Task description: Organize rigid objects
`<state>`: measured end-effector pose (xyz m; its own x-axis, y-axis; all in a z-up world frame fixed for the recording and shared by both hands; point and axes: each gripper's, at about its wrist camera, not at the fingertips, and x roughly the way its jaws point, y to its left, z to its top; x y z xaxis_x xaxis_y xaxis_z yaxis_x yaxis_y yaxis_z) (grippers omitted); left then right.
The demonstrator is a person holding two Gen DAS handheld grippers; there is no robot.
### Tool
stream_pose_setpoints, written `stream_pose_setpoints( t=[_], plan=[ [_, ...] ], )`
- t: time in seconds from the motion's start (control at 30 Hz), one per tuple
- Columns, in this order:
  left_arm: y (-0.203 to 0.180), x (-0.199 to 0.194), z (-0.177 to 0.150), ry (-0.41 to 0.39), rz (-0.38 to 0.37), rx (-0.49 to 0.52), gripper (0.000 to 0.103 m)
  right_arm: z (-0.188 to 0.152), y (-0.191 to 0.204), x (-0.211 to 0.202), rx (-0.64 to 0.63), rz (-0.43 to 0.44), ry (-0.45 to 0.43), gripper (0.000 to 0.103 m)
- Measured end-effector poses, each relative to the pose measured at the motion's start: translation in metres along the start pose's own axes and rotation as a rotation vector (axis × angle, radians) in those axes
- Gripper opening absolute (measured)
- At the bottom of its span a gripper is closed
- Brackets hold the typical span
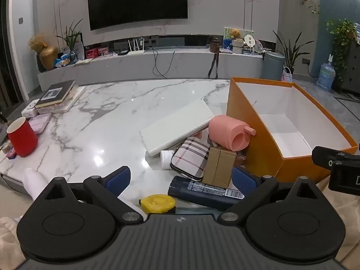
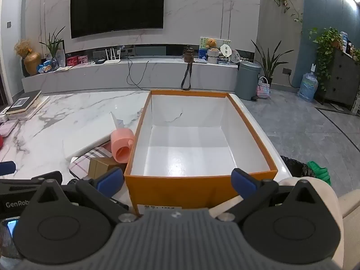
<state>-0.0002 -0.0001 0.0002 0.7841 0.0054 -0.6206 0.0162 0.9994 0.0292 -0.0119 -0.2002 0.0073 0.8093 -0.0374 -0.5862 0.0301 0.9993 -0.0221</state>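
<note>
Both grippers stood wide open and held nothing. In the left wrist view the left gripper [image 1: 181, 177] hovered low at the bottom of the frame, its blue pads spread either side of a heap of clutter on the marble bench [image 1: 108, 121]. In that heap, right of centre, a dark blue bottle [image 1: 202, 191] lay on its side with a small brown carton [image 1: 219, 168] standing on it, a plaid case [image 1: 191, 157] just behind, a pink cup [image 1: 229, 132] tipped over against the orange box [image 1: 252, 121], and a white flat box [image 1: 177, 128] slanting behind them. A yellow tape measure [image 1: 158, 202] sat at the bench edge. In the right wrist view the right gripper [image 2: 177, 177] faced the orange box [image 2: 171, 184], whose white interior lay bare. A red mug [image 1: 22, 137] stood far left.
</note>
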Motion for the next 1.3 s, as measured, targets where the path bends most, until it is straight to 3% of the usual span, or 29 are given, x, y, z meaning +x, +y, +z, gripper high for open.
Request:
stream_pose_setpoints(
  t=[0.17,1.3],
  plan=[
    [0.003,-0.002,0.002,-0.017,-0.048,-0.002,0.103,0.0,0.0,0.0,0.0,-0.001,0.006,0.101],
    [-0.006,-0.006,-0.002,-0.035,-0.055,0.017,0.103,-0.003,0.004,-0.002,-0.035,-0.011,-0.002,0.101]
  ],
)
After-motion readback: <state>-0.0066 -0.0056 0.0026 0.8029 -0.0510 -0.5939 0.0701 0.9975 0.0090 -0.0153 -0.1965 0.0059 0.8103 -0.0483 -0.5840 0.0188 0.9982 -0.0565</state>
